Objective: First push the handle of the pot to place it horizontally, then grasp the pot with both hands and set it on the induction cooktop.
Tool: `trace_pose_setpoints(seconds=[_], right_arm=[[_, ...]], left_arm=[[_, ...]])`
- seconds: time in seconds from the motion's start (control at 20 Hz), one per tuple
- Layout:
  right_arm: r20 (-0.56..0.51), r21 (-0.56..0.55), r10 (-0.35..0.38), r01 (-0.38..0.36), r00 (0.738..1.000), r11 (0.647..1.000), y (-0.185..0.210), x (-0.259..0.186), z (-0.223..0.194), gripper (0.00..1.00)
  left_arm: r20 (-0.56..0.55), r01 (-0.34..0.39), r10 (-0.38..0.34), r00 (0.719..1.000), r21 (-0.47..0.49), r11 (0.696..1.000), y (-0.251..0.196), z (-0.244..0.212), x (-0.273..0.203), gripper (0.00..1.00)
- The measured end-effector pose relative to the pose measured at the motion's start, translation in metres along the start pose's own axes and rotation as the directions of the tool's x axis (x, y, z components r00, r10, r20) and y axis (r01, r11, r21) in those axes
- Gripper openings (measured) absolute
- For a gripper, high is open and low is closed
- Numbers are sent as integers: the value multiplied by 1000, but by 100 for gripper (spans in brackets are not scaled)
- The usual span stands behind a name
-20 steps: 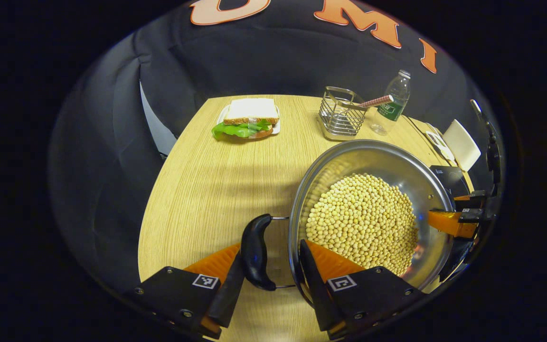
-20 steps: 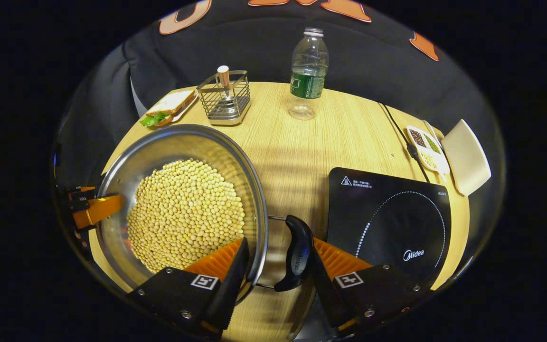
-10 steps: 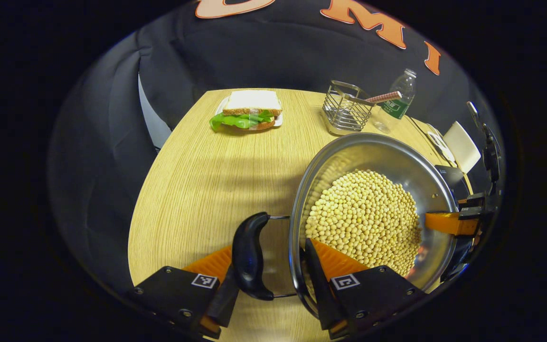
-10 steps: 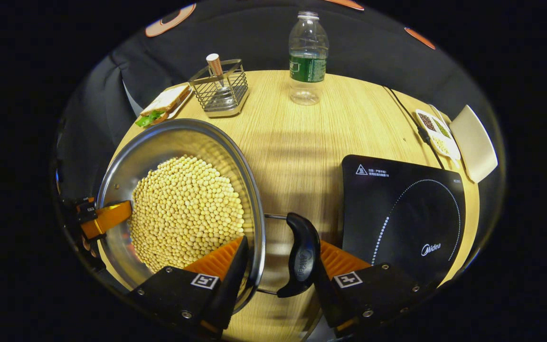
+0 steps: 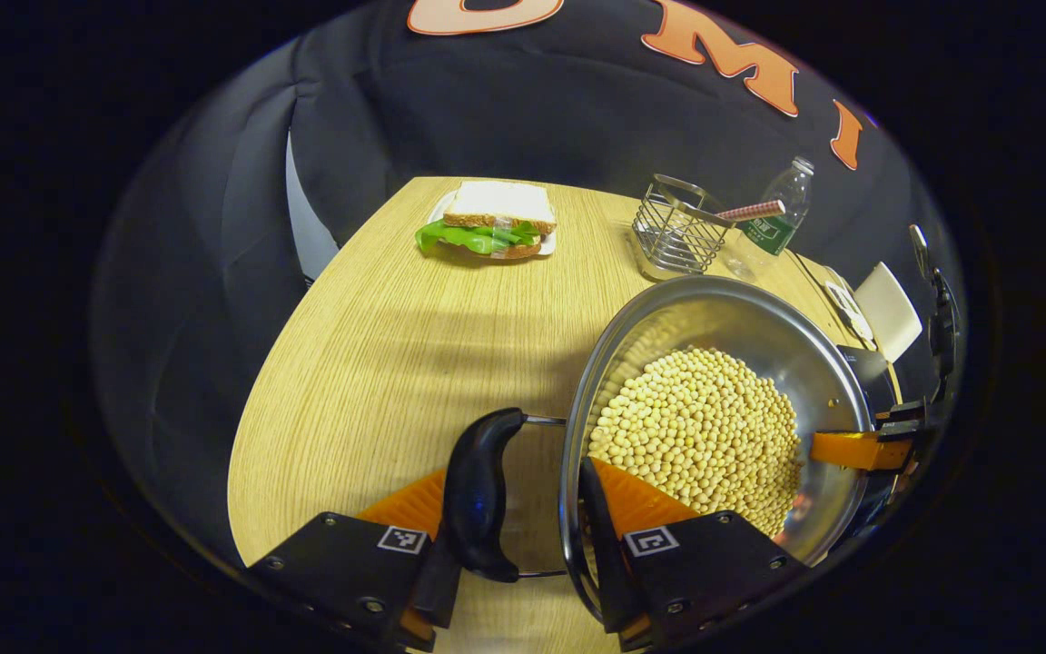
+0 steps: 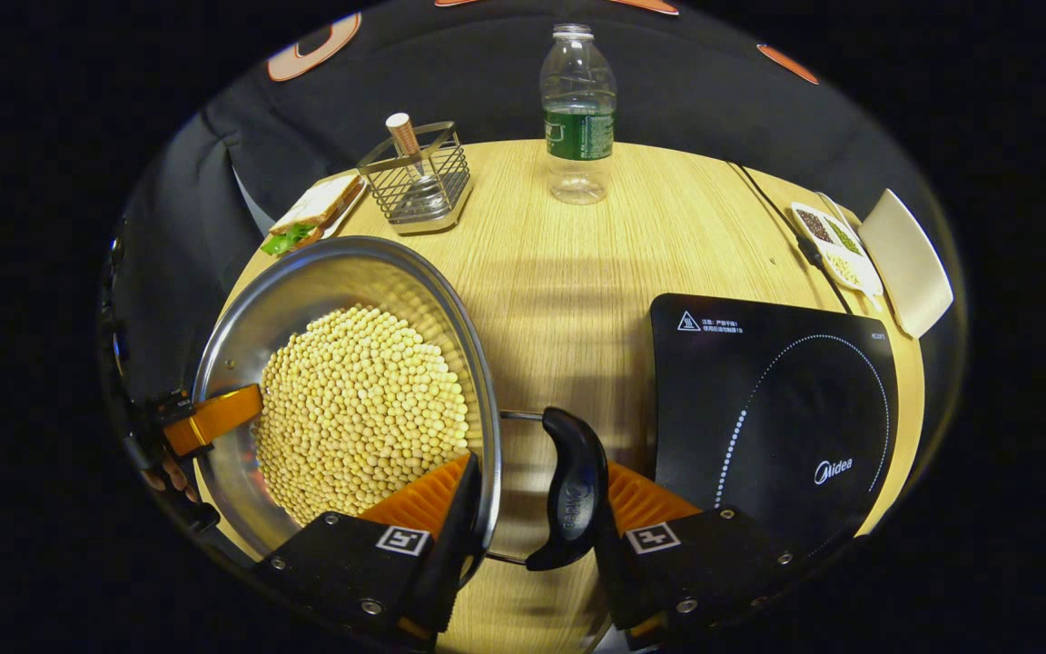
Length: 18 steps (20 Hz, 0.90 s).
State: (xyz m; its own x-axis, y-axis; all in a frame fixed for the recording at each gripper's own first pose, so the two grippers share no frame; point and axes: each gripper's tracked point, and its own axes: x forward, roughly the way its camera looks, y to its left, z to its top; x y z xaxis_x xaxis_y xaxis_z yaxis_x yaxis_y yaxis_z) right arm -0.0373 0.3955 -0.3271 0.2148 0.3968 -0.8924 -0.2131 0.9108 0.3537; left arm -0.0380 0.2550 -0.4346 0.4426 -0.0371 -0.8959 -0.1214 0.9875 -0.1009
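Left tool (image 5: 523,536): pinching the pot's (image 5: 723,318) handle (image 5: 476,495) and rim.
Right tool (image 6: 527,527): pinching the opposite handle (image 6: 571,501) and rim.
Pot: full of soybeans (image 6: 360,409), at 9 o'clock from the induction cooktop (image 6: 773,409), over the counter (image 6: 568,272).

The induction cooktop (image 6: 773,400) carries the white brand word "Midea" at its 5 o'clock corner and a warning triangle with small unreadable print at 11 o'clock. The pot handle (image 6: 575,490) bears a faint embossed logo, illegible. The water bottle (image 6: 577,109) wears a green label, too small to read.
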Motion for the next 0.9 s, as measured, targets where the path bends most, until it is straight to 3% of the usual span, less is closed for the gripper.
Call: trace_pose_setpoints(seconds=[0.3, 0.4, 0.45, 0.5, 0.9], right_arm=[[18, -3, 3, -3, 1000, 1000, 2, -1, 4, 60], [34, -1, 10, -10, 999, 1000, 0, 0, 5, 60], [50, -2, 10, -10, 999, 1000, -2, 0, 7, 63], [63, 2, 10, -11, 998, 1000, -1, 1, 4, 59], [117, 52, 6, -13, 993, 999, 2, 5, -4, 59]], left_arm=[[-9, -30, 30, 1000, -1, 1000, -9, 1, 6, 61], [17, -44, 44, 999, 18, 999, -8, 8, 4, 59], [28, -48, 48, 998, 26, 999, -8, 8, 0, 63], [39, -51, 49, 998, 32, 998, -9, 10, -3, 62], [109, -50, 38, 993, 115, 992, -17, 21, -13, 60]])
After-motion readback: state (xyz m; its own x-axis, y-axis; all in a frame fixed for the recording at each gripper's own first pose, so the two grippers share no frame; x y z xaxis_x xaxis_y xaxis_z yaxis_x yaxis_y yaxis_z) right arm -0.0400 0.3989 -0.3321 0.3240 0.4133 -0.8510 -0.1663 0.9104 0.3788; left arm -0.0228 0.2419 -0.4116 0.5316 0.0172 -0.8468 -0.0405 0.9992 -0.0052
